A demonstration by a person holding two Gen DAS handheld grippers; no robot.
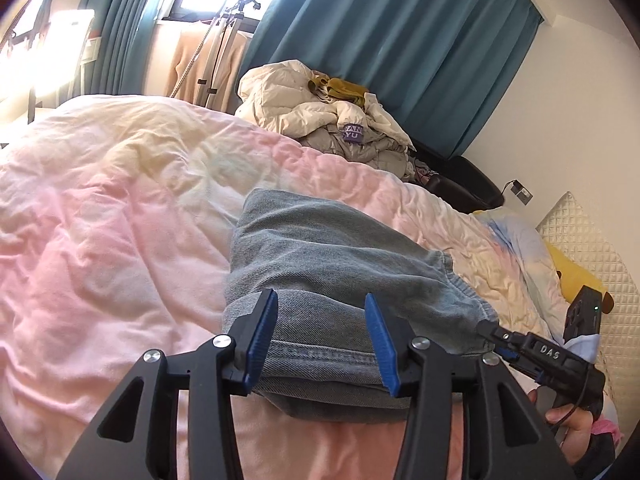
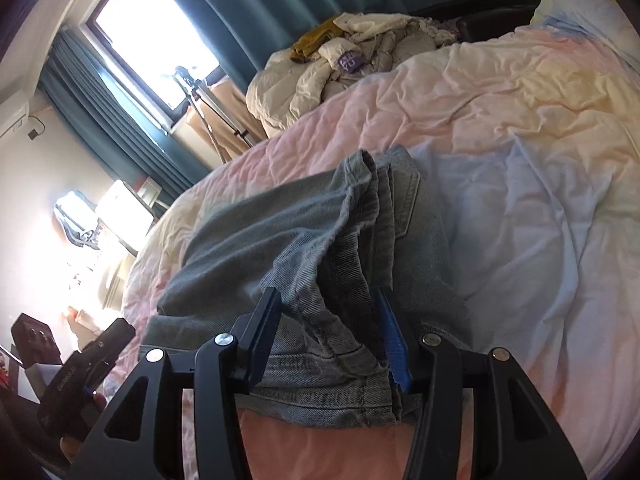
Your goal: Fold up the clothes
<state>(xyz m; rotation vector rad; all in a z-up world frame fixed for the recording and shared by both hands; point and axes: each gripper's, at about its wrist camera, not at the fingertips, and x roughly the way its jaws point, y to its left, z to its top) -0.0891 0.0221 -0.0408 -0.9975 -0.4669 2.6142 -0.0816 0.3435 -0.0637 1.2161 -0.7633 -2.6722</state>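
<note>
Left tool: my left tool [image 1: 322, 340] stood spread, its blue pads either side of the hem edge of the jeans [image 1: 332, 264] and pinching nothing; whether the pads brushed the denim I could not tell.
Jeans: they lay on the bed [image 1: 100, 220], folded over on themselves into a thick stack on the pink duvet, near edge just under both tools.
Right tool, left view: I saw its tip [image 1: 490, 330] touching the right corner of the stack.
Right tool, own view: the right tool [image 2: 334, 340] was spread around bunched hem layers, the denim lying slack between the pads, so I judged it was not gripping.
Step in hand: as I read it, one fold was done and I was placed at the near edge to take it for the next fold.
Next move: I judged it called for pinching every layer at both corners together, then lifting evenly and carrying the edge over toward the far fold.
Risk: the loose layers by the right tool looked likely to slip out unevenly.
Far right: a heap of pale clothing [image 1: 320, 120] sat well apart.
</note>
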